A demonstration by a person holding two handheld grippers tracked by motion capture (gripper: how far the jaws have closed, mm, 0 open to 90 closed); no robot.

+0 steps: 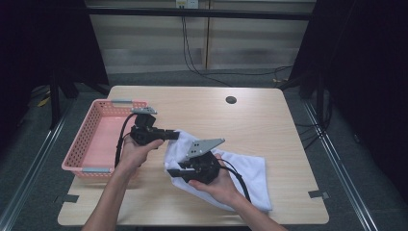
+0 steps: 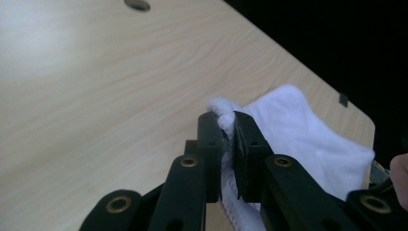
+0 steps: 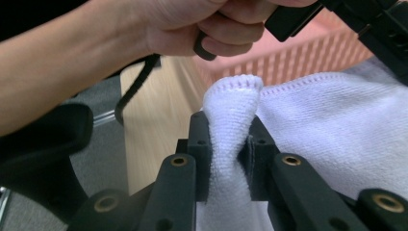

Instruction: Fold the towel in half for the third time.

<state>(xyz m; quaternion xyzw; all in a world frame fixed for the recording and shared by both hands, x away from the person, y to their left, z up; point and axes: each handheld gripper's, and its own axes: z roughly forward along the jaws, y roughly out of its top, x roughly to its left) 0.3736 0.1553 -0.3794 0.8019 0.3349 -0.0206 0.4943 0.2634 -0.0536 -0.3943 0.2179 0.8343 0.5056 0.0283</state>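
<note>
A white towel (image 1: 245,169) lies on the wooden table (image 1: 250,115), its left end lifted off the surface. My left gripper (image 1: 174,135) is shut on the towel's upper left corner; in the left gripper view that corner (image 2: 222,109) is pinched between its jaws (image 2: 228,144). My right gripper (image 1: 173,172) is shut on the towel's near left corner, and the right gripper view has a fold of towel (image 3: 233,115) squeezed between the jaws. A hand holds each gripper, the two close together.
A pink plastic basket (image 1: 92,139) stands at the table's left edge, right beside the left hand. A round cable hole (image 1: 231,100) sits at the back of the table. Cables run across the floor behind the table.
</note>
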